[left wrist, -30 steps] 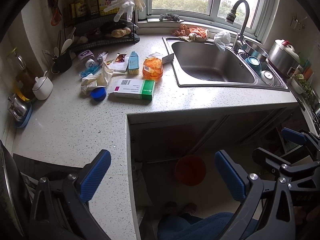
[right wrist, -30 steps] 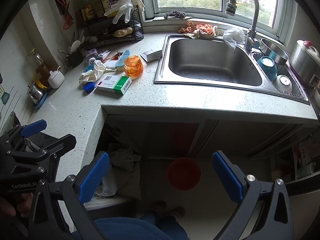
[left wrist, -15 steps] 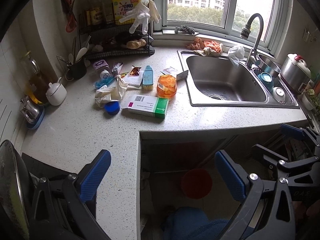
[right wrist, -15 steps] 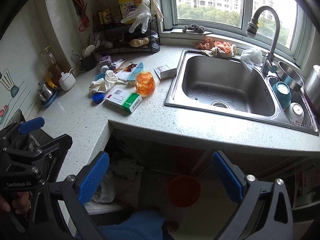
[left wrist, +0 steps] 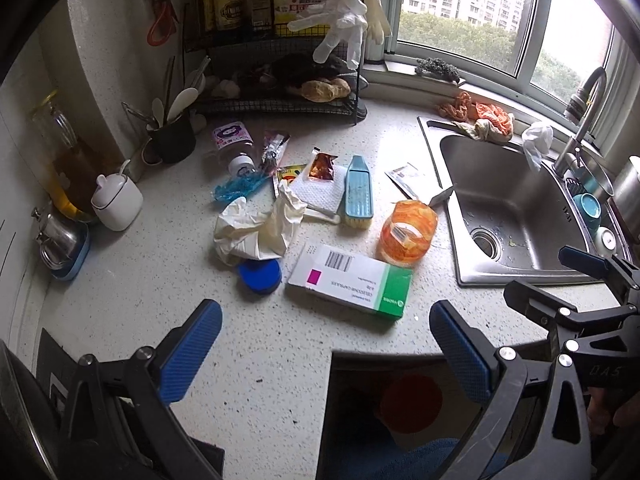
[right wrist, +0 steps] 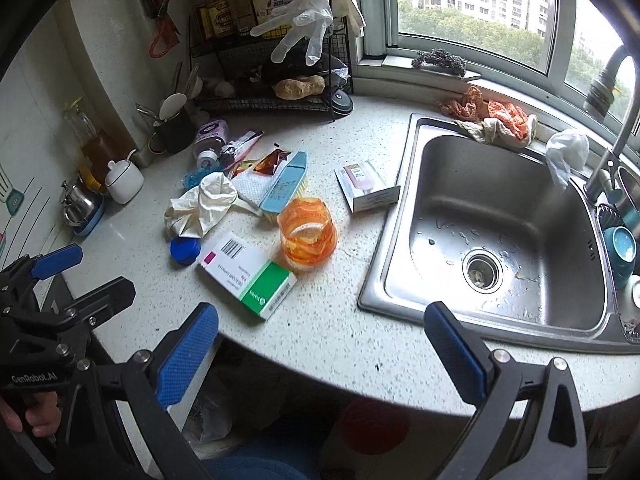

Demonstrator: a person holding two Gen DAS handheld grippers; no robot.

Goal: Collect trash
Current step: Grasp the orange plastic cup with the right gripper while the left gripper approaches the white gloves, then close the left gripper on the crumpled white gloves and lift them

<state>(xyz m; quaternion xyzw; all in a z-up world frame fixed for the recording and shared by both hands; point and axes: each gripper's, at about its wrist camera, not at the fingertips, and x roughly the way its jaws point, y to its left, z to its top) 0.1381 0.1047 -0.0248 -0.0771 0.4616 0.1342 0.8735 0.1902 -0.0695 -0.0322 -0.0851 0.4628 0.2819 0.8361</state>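
Note:
Litter lies on the speckled counter: a white and green medicine box (left wrist: 352,281) (right wrist: 246,273), an orange plastic cup (left wrist: 408,232) (right wrist: 307,235), a crumpled white glove (left wrist: 256,228) (right wrist: 200,208), a blue lid (left wrist: 259,275) (right wrist: 185,251), snack wrappers (left wrist: 320,166) and a small pink box (right wrist: 366,192). My left gripper (left wrist: 326,344) hangs open just short of the medicine box, empty. My right gripper (right wrist: 322,346) is open over the counter edge, nearer the sink, also empty. A red bin (left wrist: 412,400) (right wrist: 374,424) stands on the floor below.
A steel sink (right wrist: 500,232) with a tap fills the right. A blue scrub brush (left wrist: 359,192), a wire rack (left wrist: 280,92) with bottles and hanging gloves, a utensil cup (left wrist: 172,140), a white jar (left wrist: 118,202) and a small kettle (left wrist: 60,240) crowd the back left.
Both grippers have risen and moved forward from under the counter edge to above it. The litter now looks much closer. Both stay open.

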